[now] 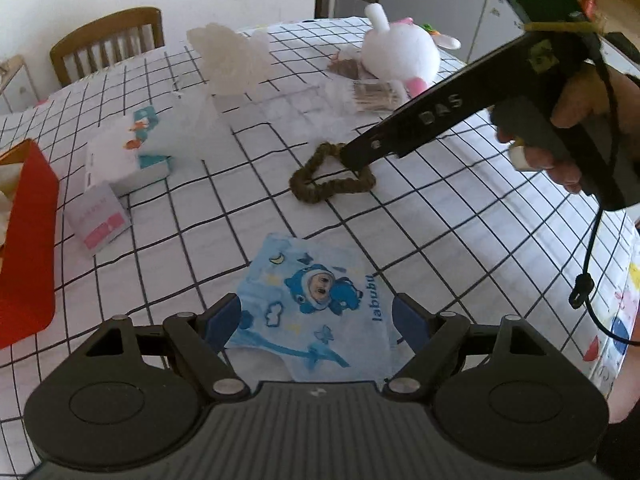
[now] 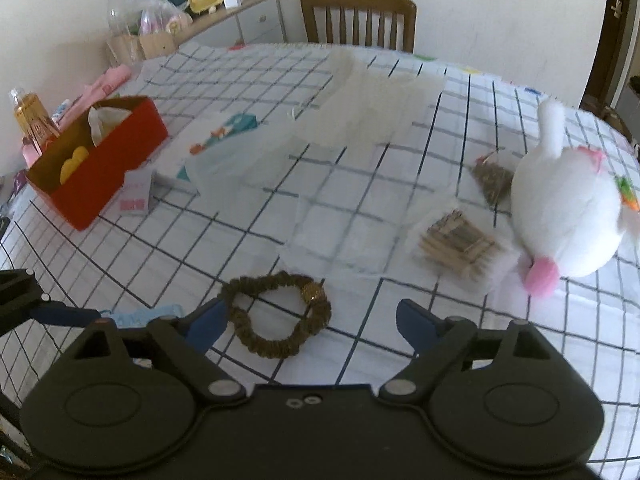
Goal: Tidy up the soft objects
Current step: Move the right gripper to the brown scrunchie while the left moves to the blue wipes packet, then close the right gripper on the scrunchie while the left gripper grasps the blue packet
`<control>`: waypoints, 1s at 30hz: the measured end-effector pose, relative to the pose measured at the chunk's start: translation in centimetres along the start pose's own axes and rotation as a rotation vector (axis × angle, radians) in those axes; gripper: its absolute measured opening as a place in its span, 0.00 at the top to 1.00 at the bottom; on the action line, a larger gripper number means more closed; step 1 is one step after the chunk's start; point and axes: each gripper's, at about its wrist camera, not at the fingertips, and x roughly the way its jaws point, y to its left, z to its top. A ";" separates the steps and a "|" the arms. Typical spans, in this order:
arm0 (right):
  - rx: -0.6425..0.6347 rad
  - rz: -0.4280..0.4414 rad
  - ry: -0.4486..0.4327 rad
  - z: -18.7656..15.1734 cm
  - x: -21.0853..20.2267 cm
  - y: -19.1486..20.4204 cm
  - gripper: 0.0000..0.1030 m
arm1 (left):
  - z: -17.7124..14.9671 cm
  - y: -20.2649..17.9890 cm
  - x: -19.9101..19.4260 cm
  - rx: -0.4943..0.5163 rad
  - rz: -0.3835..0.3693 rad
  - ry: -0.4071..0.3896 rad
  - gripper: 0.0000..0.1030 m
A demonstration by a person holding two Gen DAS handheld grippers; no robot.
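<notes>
The table (image 2: 400, 320) is covered by a white cloth with a dark grid. Bare cloth is seen around the brown scrunchie (image 2: 276, 316) on its near and right sides, and between it and the blue printed packet (image 1: 316, 308). The left edge is bounded by a red box (image 2: 100, 160); a white plush rabbit (image 2: 568, 216) lies at the far right, with a bundle of wooden clips (image 2: 456, 244) just beside it. A clear plastic container (image 2: 248, 160) and a tissue pack (image 1: 120, 156) occupy the middle, near the red box. A wooden chair (image 2: 358, 20) stands at the far edge.

The left gripper (image 1: 318, 320) is pitched downward over the blue printed packet, which lies between its released jaws; pad contact cannot be told. The right gripper (image 2: 308, 320) is likewise pitched downward, its jaws spread wide, the left finger at the scrunchie's rim, the loop untouched by the right finger. In the left wrist view, the right gripper's handle is held by a hand (image 1: 576, 120), its tip at the scrunchie.
</notes>
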 end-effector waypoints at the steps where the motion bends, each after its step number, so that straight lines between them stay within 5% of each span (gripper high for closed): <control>1: -0.002 0.000 0.005 0.0 0.3 0.0 0.12 | -0.1 -0.1 0.1 0.008 0.007 0.002 0.20; 17: 0.008 -0.023 0.041 -0.4 2.5 0.4 0.17 | 0.1 0.5 2.4 -0.001 0.061 0.021 0.19; 25: -0.077 -0.059 0.032 -1.0 2.5 2.4 0.31 | 0.0 0.1 2.4 0.016 0.065 0.020 0.20; 30: -0.140 -0.068 0.028 -1.3 2.4 3.5 0.44 | -0.1 -0.1 2.1 0.031 0.052 0.008 0.37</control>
